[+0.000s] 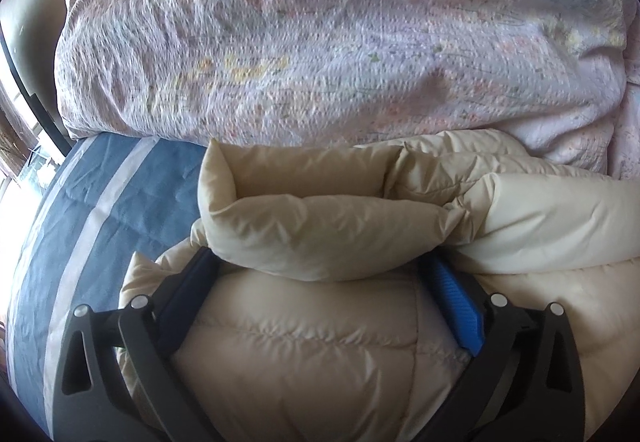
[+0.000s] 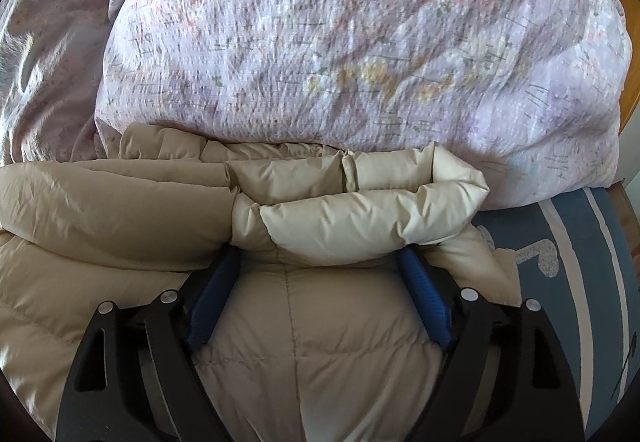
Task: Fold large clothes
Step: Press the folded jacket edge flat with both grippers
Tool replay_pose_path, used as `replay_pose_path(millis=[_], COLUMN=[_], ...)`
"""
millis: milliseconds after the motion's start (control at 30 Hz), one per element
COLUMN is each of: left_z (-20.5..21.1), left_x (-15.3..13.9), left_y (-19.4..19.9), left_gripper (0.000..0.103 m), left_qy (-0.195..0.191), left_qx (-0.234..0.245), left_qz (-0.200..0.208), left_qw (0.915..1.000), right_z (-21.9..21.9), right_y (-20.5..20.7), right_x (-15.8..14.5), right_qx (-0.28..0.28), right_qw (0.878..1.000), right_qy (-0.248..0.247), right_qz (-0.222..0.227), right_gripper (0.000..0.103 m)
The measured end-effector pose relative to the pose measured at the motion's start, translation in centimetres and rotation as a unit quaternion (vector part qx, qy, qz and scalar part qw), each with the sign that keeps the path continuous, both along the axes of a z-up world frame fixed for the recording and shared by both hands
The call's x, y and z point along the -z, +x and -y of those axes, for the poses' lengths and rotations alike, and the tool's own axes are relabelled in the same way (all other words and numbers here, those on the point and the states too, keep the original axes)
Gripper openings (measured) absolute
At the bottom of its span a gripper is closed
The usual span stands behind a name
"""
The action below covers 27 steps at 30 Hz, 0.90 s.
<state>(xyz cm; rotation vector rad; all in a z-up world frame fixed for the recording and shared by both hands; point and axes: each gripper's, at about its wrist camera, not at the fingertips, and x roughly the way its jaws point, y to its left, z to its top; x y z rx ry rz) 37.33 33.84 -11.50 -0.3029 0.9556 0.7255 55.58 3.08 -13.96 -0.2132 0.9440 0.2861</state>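
On the blue striped bedsheet [image 1: 120,193], against a flowered quilt [image 1: 320,41], lies a cream puffer jacket [image 1: 304,354]. Left gripper [image 1: 320,266] and right gripper [image 2: 318,266] each stand spread wide around a puffy folded edge, pads touching fabric.

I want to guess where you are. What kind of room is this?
Most likely a bedroom. A puffy cream down jacket lies on a blue striped bed sheet, and a big bundled floral quilt sits behind it. Both tools are working on the jacket, so someone seems to be folding clothes on a bed.
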Motion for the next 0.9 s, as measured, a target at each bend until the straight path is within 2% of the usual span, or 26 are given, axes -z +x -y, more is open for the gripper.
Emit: replay_pose_path(millis=[667,833,900], left_z=[0.9,1.0,1.3], left_x=[-0.4,-1.4,-2.4], left_y=[0.3,-0.1,-0.9], left_gripper=[0.101,0.101,0.101], left_qy=[0.003,-0.006,-0.01], left_qx=[0.0,0.002,0.008], left_qz=[-0.005,-0.022,-0.024], left_qw=[1.0,0.9997,0.9996], right_z=[-0.1,0.3,1.0], right_y=[0.6,0.9,1.0], right_x=[0.3,-0.6,-1.6], right_qx=[0.005,0.008,0.011], right_qw=[1.0,0.999,0.998], right_qy=[0.0,-0.011,-0.001], right_qz=[-0.006,-0.038,-0.055], right_gripper=[0.086,0.086,0.086])
